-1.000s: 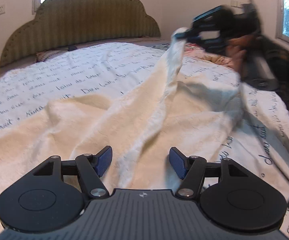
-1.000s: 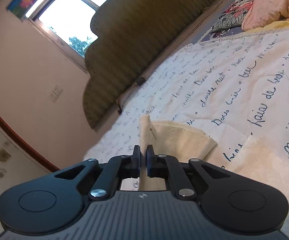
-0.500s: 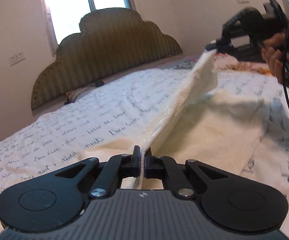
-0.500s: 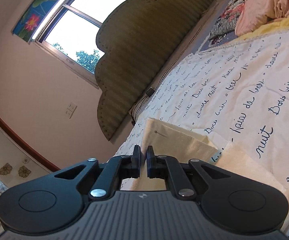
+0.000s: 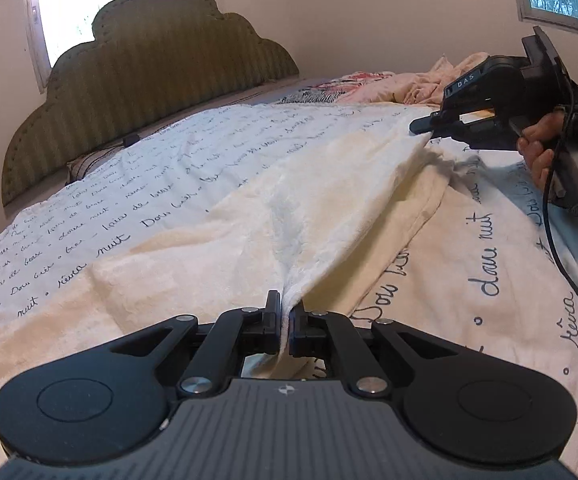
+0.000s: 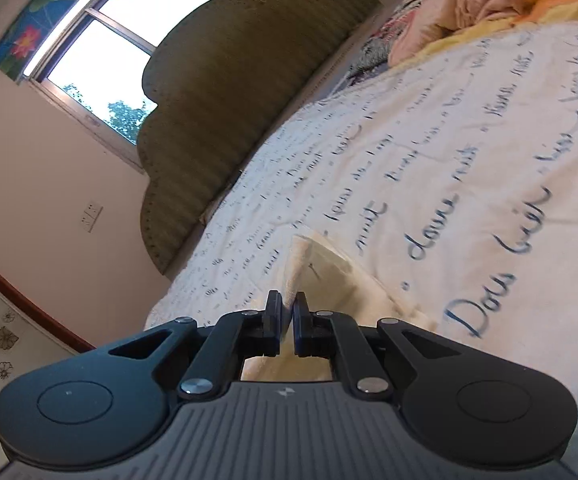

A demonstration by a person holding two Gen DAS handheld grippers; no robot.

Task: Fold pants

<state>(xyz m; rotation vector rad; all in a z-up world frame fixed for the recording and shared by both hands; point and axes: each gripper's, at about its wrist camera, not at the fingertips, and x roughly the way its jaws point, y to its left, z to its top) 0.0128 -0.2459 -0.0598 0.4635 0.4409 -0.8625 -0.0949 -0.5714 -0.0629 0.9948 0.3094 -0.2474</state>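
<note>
2 grippers are clamped on the same cream pants (image 5: 321,208), which lie spread across a bed (image 5: 469,280) covered in a white sheet printed with dark handwriting. Nearest in the left wrist view, the left gripper (image 5: 285,312) pinches a raised ridge of the fleecy fabric between its closed jaws, the cloth standing up in a thin fold between the pads. From there the ridge runs away and to the right, lifted off the sheet like a tent, with one flatter layer of the pants lying under it and more cloth spread to the left. At the far end of that ridge the right gripper (image 5: 423,126) holds the cloth's corner, a person's hand (image 5: 537,148) wrapped around its handle and a black cable hanging below. In the right wrist view, that gripper's jaws are tight on a cream edge of the pants. Beyond the pants sit a heap of pink bedding (image 5: 433,84), an olive scalloped headboard (image 5: 149,92) and 2 bright windows.
</note>
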